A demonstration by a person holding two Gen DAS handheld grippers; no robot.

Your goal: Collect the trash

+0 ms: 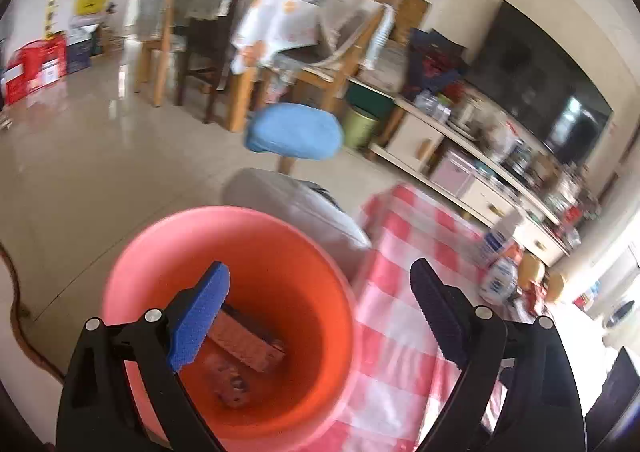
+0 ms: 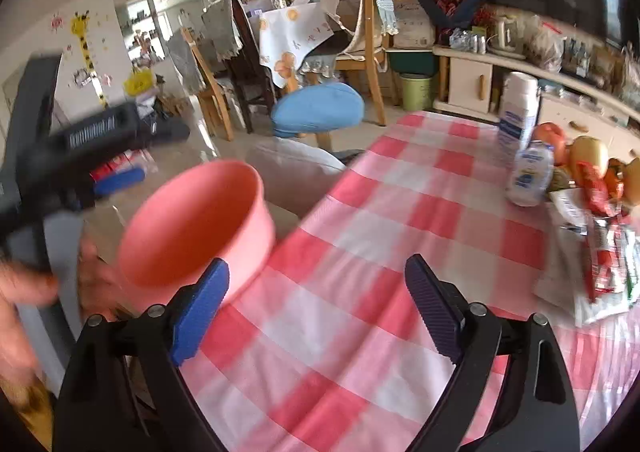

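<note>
Your left gripper (image 1: pixel 320 284) and right gripper (image 2: pixel 318 280) both gape empty beside the smooth round pink plastic bucket (image 1: pixel 132 264).

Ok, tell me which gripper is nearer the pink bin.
Left. The left gripper hangs open right over the pink bin, looking down into it. The right gripper is open over the checked tablecloth, with the bin off to its left.
</note>
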